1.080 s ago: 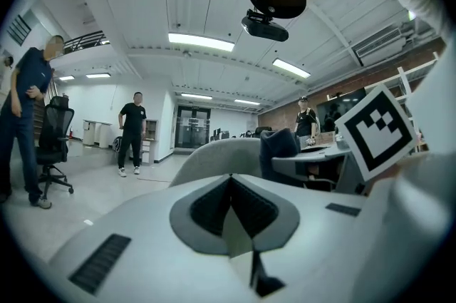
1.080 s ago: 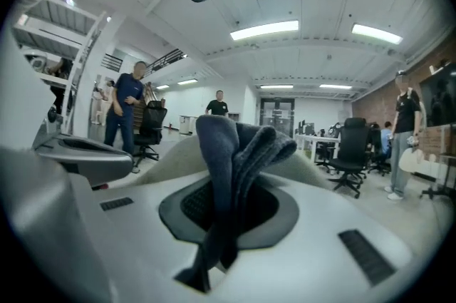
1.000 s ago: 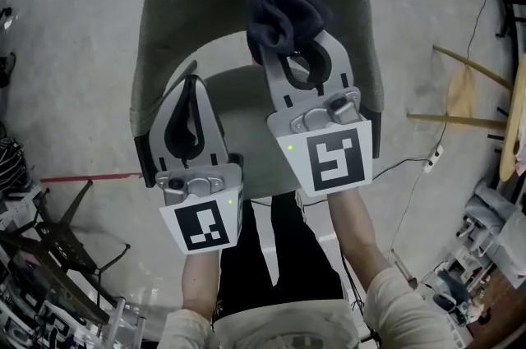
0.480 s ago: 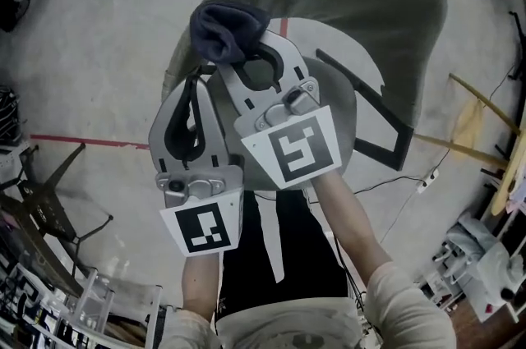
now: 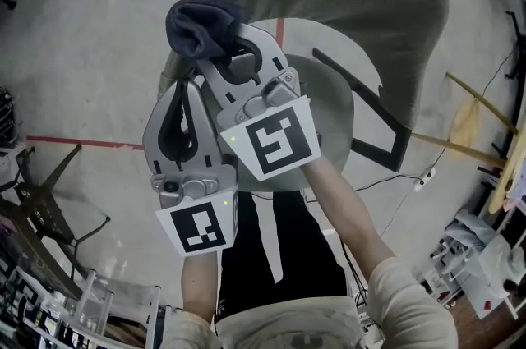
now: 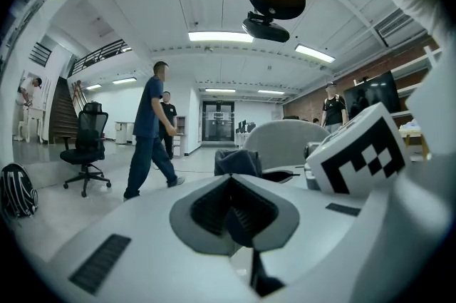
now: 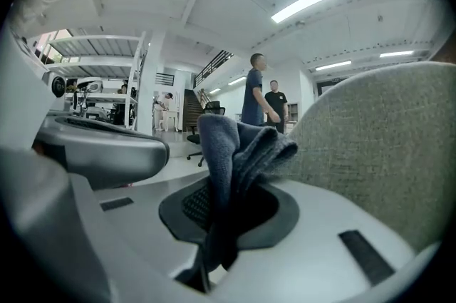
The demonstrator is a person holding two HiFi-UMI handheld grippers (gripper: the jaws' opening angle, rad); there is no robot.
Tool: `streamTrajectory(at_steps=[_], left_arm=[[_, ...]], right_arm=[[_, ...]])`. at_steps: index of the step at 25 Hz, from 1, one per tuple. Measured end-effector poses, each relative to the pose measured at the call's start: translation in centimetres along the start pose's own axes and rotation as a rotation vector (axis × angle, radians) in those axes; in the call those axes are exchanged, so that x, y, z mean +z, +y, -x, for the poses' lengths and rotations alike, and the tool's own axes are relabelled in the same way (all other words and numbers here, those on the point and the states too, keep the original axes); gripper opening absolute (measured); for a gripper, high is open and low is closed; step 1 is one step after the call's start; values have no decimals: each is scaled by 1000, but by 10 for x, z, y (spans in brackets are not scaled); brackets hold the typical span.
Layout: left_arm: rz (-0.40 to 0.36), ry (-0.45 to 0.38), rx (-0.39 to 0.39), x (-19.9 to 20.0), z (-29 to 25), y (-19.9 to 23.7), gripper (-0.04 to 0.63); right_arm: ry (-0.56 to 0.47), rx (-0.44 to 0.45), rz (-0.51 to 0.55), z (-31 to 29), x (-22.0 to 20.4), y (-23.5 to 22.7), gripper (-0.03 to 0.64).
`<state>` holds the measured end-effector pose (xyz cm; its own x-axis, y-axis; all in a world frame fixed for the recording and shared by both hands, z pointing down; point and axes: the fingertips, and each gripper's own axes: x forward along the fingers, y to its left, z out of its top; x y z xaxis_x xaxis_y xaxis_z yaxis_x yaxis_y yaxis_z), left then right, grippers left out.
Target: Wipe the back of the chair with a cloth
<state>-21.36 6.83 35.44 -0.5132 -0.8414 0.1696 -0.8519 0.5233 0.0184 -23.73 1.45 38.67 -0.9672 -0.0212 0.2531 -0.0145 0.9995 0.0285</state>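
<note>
Cloth (image 5: 201,27), dark and bunched, is pinched in your right tongs (image 5: 220,58), held at the left edge of the chair back (image 5: 386,2). Your left tongs (image 5: 188,86) are pressed together, empty. Most of the back appears left to wipe. Cloth-to-upholstery contact: possibly touching, but the bunch hides it.

1. Chair (image 5: 370,2): upper right of frame, standing on the floor (image 5: 82,35).
2. Cloth (image 5: 201,25): upper centre-left, at the chair back's left edge, between the right gripper (image 5: 220,52) fingers.
3. Left gripper (image 5: 182,93): just below-left of the right gripper, alongside it.
</note>
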Motion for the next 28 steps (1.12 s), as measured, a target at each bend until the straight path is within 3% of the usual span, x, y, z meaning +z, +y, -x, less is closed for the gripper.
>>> streamTrajectory(at_steps=[12,23,28], left_arm=[[-28,2,-24,0,-7,-15,15],[-37,7,-90,2,-23,-47,15],[-43,5,-156,3,-35,-76,15]], right_arm=[[-14,-108,-1,14,-2,-40,54],[-42,-442,-103,77,-14,-148,54],[-24,-631,-146,124,-27,-182,54]])
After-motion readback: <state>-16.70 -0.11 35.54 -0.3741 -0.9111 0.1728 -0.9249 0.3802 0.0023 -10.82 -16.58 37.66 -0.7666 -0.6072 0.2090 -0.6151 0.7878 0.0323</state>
